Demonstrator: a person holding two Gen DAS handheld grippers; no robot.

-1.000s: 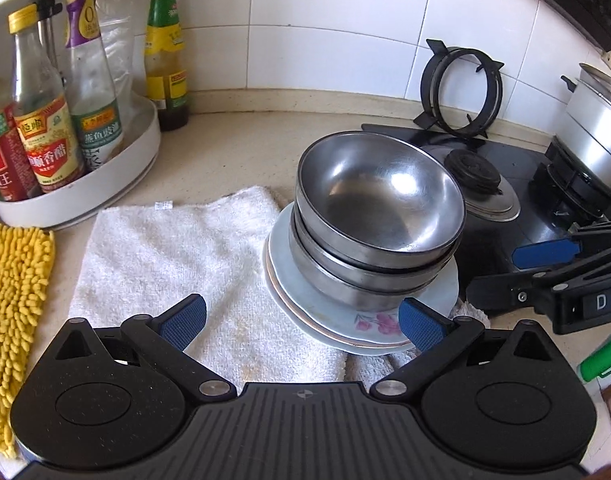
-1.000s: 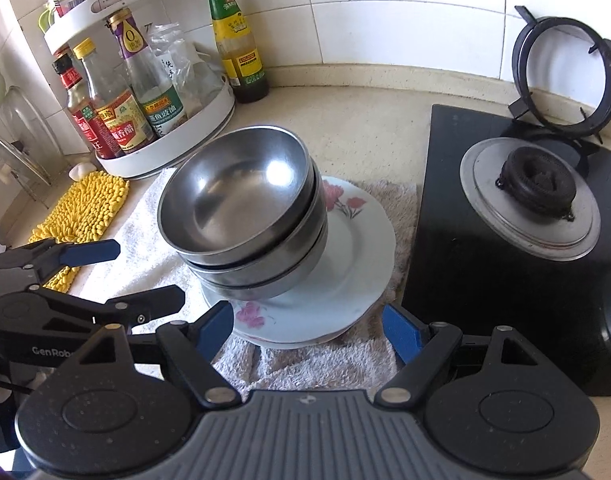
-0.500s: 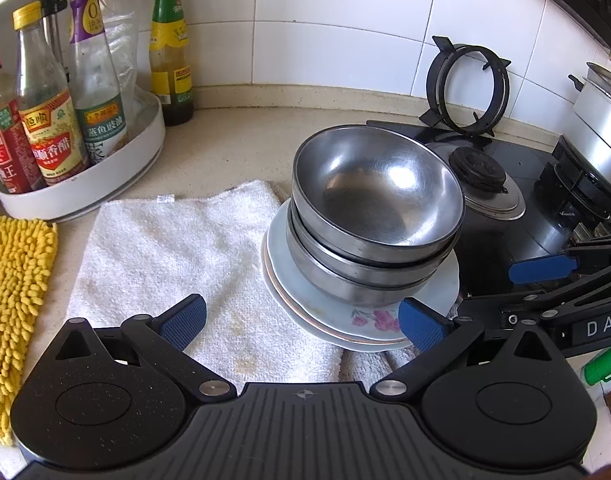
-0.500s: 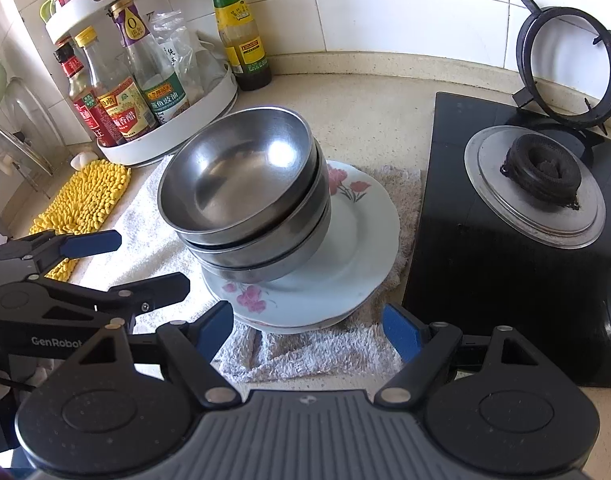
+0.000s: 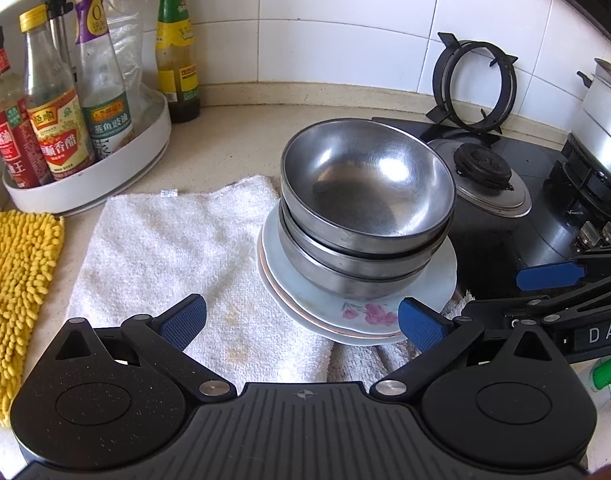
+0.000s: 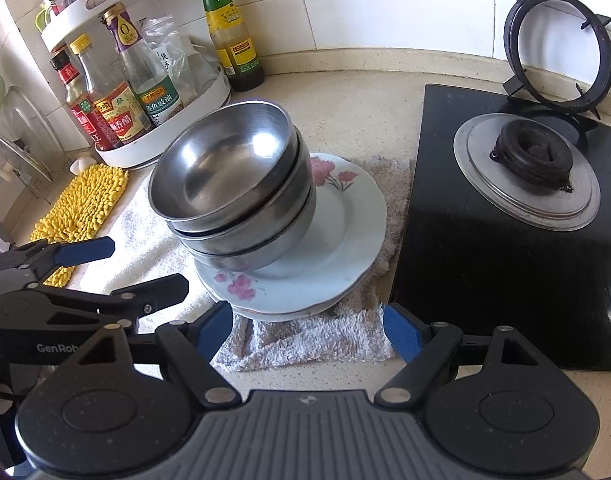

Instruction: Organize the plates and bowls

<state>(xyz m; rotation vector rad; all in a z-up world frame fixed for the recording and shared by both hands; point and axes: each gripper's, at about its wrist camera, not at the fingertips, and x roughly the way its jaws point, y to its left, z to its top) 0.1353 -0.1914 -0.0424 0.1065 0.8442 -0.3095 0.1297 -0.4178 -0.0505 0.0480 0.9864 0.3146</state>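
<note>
Both views bright w/ daylight, sharp, no motion blur. Glare spots sit inside the top steel bowl (image 5: 367, 178), and the white wall tiles (image 6: 385, 4) shine pale. Soft shadow lies under the plates (image 6: 345, 216) on the towel (image 5: 165, 240). Strong fisheye bend at edges; corners go black.

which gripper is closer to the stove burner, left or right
Right. The right gripper sits open at the stovetop's edge, in front of the burner. The left gripper, also open, is over the white towel, beyond the stacked bowls.
</note>
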